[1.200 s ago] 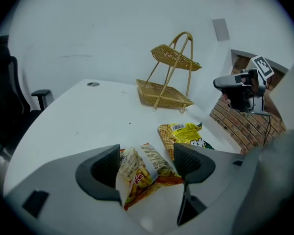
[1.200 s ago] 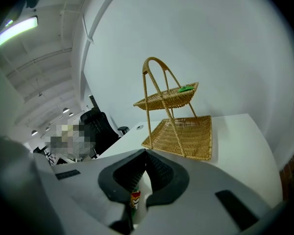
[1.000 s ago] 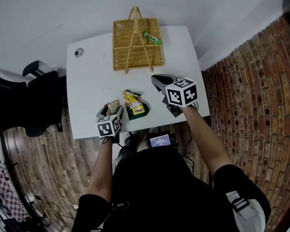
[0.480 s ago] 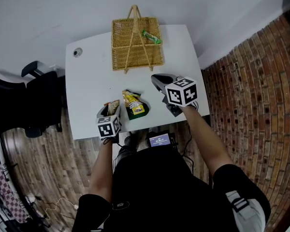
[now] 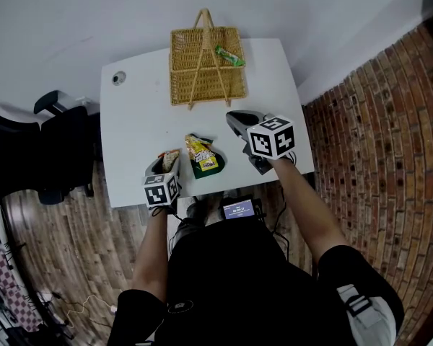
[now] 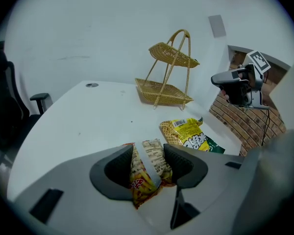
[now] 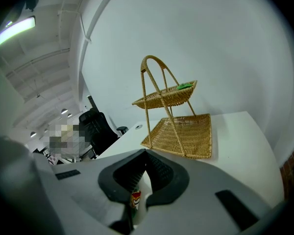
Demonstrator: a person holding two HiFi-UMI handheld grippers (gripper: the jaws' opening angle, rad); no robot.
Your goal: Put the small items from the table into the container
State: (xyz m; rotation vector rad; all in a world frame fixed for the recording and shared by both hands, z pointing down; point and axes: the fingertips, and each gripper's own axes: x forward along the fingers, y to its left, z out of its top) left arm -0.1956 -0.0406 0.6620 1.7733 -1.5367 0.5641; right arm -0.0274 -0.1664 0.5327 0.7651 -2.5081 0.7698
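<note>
Packet before basket; both on table

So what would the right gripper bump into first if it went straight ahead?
Probably the wicker basket, its lower tray, though it might touch the white table just before; depth is unclear.

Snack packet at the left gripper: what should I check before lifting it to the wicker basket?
1. The snack packet sits between the pads of the left gripper: ok, jaws closing, both pads touching it.
2. Grip firm enough to lift: cannot tell.
3. The yellow snack bag lies apart from that packet: ok.
4. The two-tier wicker basket has room: ok, lower tier bare, upper holds one green packet.
5. The right gripper is shut and empty: ok.
</note>
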